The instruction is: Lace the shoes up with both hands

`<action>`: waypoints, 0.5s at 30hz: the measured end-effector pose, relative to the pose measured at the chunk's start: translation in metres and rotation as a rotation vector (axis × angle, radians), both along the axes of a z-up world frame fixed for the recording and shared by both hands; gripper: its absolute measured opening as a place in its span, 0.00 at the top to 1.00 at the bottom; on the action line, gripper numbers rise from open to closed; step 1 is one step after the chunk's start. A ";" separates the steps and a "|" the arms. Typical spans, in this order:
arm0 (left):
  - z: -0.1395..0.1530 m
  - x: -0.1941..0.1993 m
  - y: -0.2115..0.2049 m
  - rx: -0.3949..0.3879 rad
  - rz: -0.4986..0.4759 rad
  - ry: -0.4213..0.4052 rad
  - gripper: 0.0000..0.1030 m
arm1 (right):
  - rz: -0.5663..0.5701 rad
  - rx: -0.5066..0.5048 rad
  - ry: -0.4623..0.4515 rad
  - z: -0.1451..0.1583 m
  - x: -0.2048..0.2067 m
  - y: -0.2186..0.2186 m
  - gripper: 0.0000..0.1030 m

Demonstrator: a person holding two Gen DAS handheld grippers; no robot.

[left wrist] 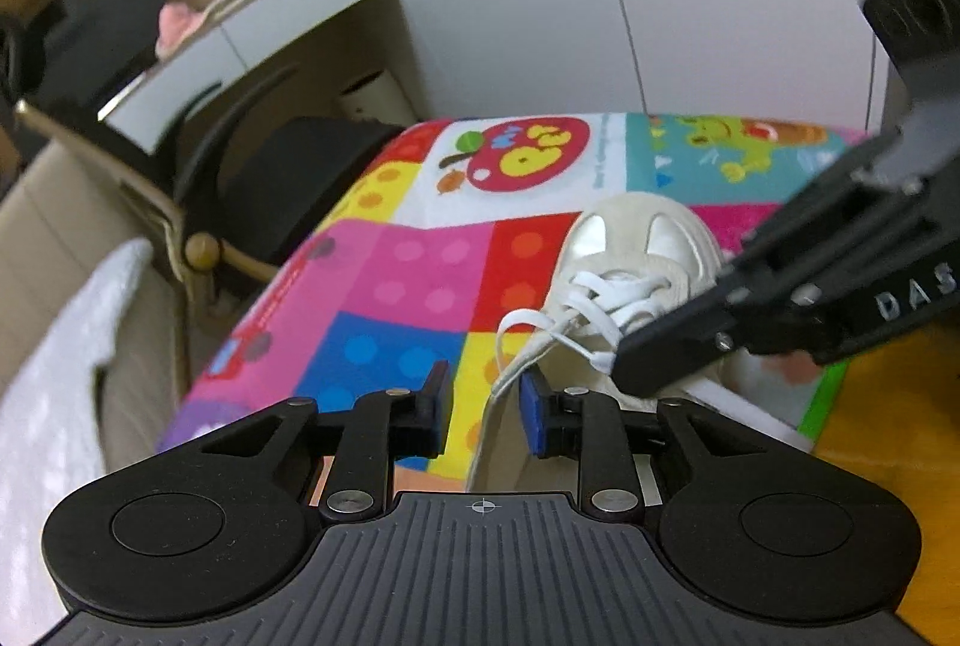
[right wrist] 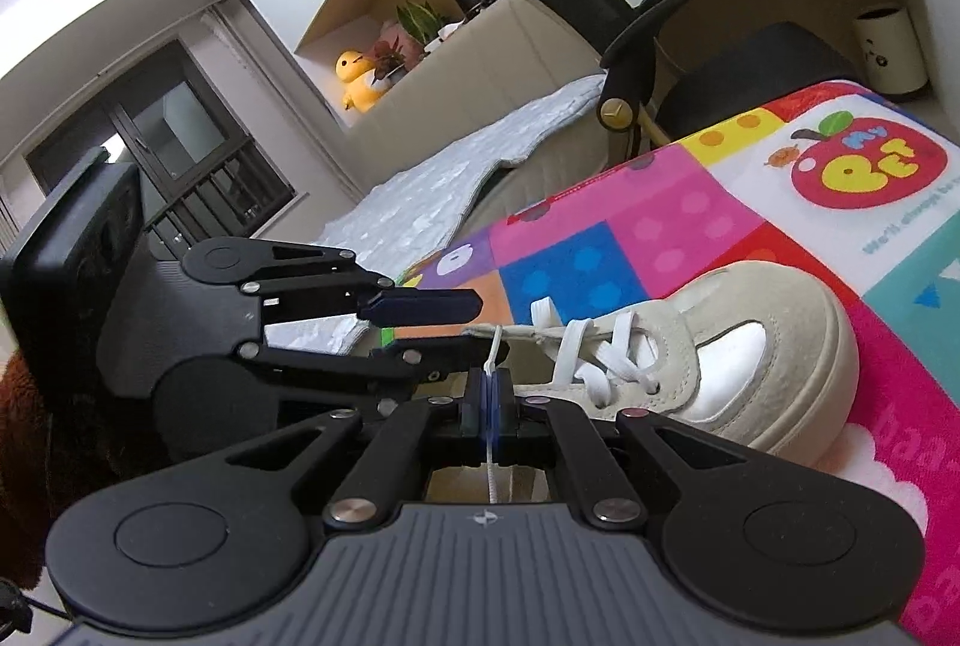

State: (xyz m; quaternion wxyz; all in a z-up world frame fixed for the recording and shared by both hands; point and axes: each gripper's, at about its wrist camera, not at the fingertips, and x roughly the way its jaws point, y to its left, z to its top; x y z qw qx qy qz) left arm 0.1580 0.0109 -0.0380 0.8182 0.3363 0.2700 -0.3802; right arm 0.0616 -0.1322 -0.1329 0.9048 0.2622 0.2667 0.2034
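Note:
A beige and white sneaker (left wrist: 648, 238) (right wrist: 750, 346) lies on a colourful play mat (left wrist: 390, 286), its white laces (left wrist: 606, 298) partly threaded. My right gripper (right wrist: 492, 394) is shut on a white lace strand that runs up toward the eyelets. In the left wrist view it comes in from the right (left wrist: 618, 367) and pinches the lace at the shoe's side. My left gripper (left wrist: 487, 403) has its blue pads narrowly apart beside the shoe's opening. A loose lace strand hangs between them, close to the right pad, and neither pad presses on it. In the right wrist view the left gripper (right wrist: 477, 325) reaches in from the left.
The mat (right wrist: 600, 238) covers a raised surface whose edge drops off on the left. Beyond it stand a black office chair (left wrist: 270, 190) (right wrist: 660, 46), a bed with a grey quilt (right wrist: 432, 178) and a white bin (right wrist: 891, 52). A yellow surface (left wrist: 888, 436) lies right of the mat.

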 end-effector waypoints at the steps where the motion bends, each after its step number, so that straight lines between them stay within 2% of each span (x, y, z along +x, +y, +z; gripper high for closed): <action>1: 0.001 0.001 0.001 -0.009 0.007 0.015 0.72 | 0.002 0.001 0.000 0.000 -0.001 0.000 0.99; 3: 0.002 0.001 0.002 -0.014 0.010 0.023 0.71 | 0.004 -0.005 0.002 0.000 -0.003 0.001 0.99; 7: -0.008 -0.029 -0.007 0.103 -0.081 -0.170 0.69 | 0.002 -0.010 0.007 0.001 -0.010 -0.005 0.99; 11: -0.022 -0.053 -0.014 0.220 -0.161 -0.373 0.69 | -0.006 -0.059 0.013 0.003 -0.023 -0.015 0.99; 13: -0.030 -0.060 -0.017 0.262 -0.201 -0.440 0.70 | -0.006 -0.091 0.023 0.002 -0.026 -0.017 0.99; 15: -0.035 -0.061 -0.021 0.287 -0.220 -0.463 0.72 | -0.003 -0.134 0.028 0.000 -0.027 -0.015 0.99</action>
